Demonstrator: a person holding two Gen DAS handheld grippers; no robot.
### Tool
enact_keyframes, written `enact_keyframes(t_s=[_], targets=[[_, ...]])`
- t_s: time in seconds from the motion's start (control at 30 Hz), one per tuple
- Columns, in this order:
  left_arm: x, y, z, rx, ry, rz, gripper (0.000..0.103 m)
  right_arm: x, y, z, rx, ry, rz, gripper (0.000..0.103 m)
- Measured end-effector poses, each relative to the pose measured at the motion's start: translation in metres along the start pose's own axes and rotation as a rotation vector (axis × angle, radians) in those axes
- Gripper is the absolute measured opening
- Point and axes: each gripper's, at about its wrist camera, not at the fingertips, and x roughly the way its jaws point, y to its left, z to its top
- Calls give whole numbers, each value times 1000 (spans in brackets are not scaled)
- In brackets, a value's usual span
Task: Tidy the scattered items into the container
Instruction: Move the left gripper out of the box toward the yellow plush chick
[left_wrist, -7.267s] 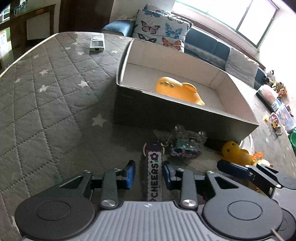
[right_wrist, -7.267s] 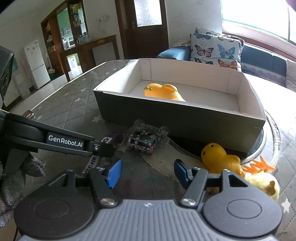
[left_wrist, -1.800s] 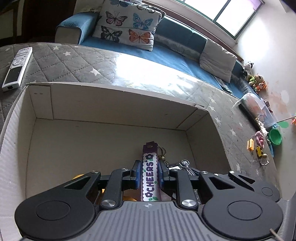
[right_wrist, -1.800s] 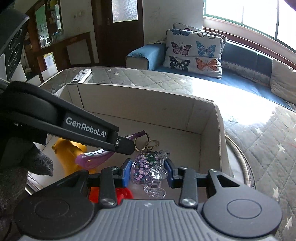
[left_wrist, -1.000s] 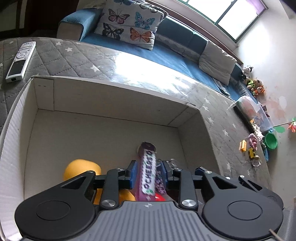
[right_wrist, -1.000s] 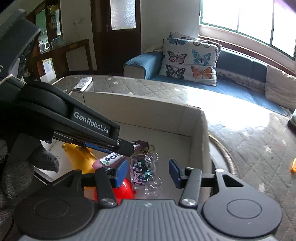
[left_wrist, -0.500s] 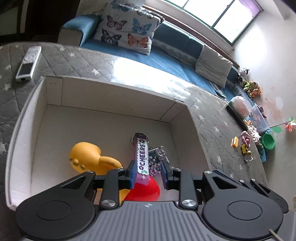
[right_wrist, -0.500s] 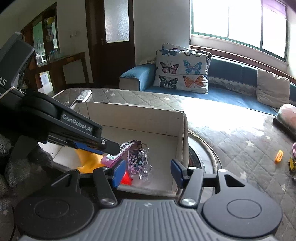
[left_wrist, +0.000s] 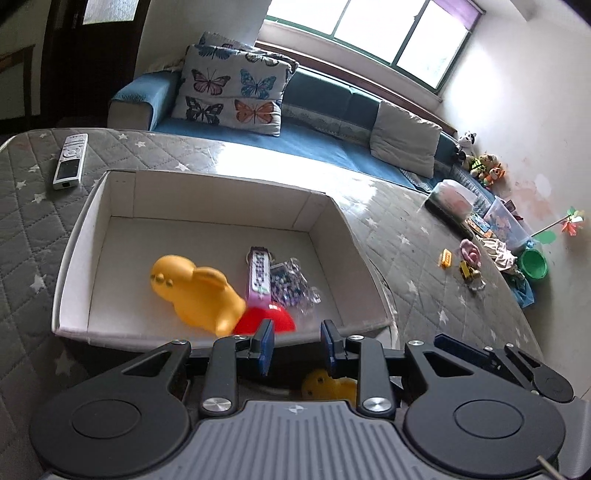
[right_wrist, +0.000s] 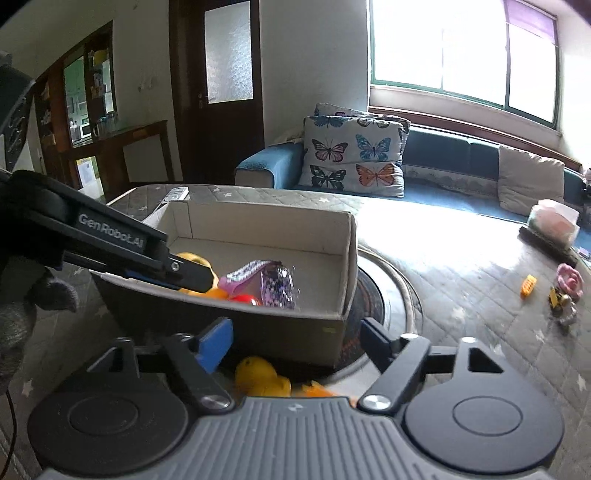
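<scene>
Far left on the quilted desk (left_wrist: 29, 229) there's a remote (left_wrist: 70, 160) lying well apart from everything, not part of the pile. Next over is the cardboard box (left_wrist: 72, 258), and it's filling up: the yellow duck toy (left_wrist: 195, 291) sits in the middle, the purple "cheers" strap (left_wrist: 258, 273) lies right beside it, then the sparkly keychain (left_wrist: 291, 284), with something red (left_wrist: 266, 321) at the near wall.

So what changed: a couple of seconds ago the left hand-held gripper (left_wrist: 297, 343) was pinching the strap and the right hand-held gripper (right_wrist: 295, 338) had the keychain. Both items are now down in the box. The left one's jaws stand at a middling gap with nothing between them, pulled back over the near rim. The right one's jaws have just been opening and are now wide, also empty.

That means two more items ticked off. Not finished though, a second small yellow duck (right_wrist: 260, 376) is still outside, just below the box's front wall, with an orange bit (right_wrist: 317, 389) next to it. Probably the next grab, and the right one looks closest. Further right, tiny toys (right_wrist: 561, 295) are scattered across the desk too.
</scene>
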Motion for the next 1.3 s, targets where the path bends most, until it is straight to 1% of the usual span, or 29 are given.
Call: enact_keyframes(t_s=[0.1, 0.17, 0.27, 0.57, 0.87, 1.3], targets=[[-5, -5, -12, 12, -6, 5, 30, -13, 0, -10, -10, -9, -11, 80], [-7, -8, -19, 14, -6, 2, 30, -19, 0, -16, -11, -13, -12, 83], [-10, -10, -31, 11, -2, -3, 30, -29, 0, -27, -5, -15, -15, 83], [-8, -21, -58, 16, 28, -22, 30, -41, -1, -57, 42, -3, -22, 84], [-3, -33, -73, 22, 57, -41, 30, -45, -4, -76, 81, 15, -29, 84], [3, -41, -82, 33, 83, -32, 30, -40, -6, -84, 123, 36, -31, 84]])
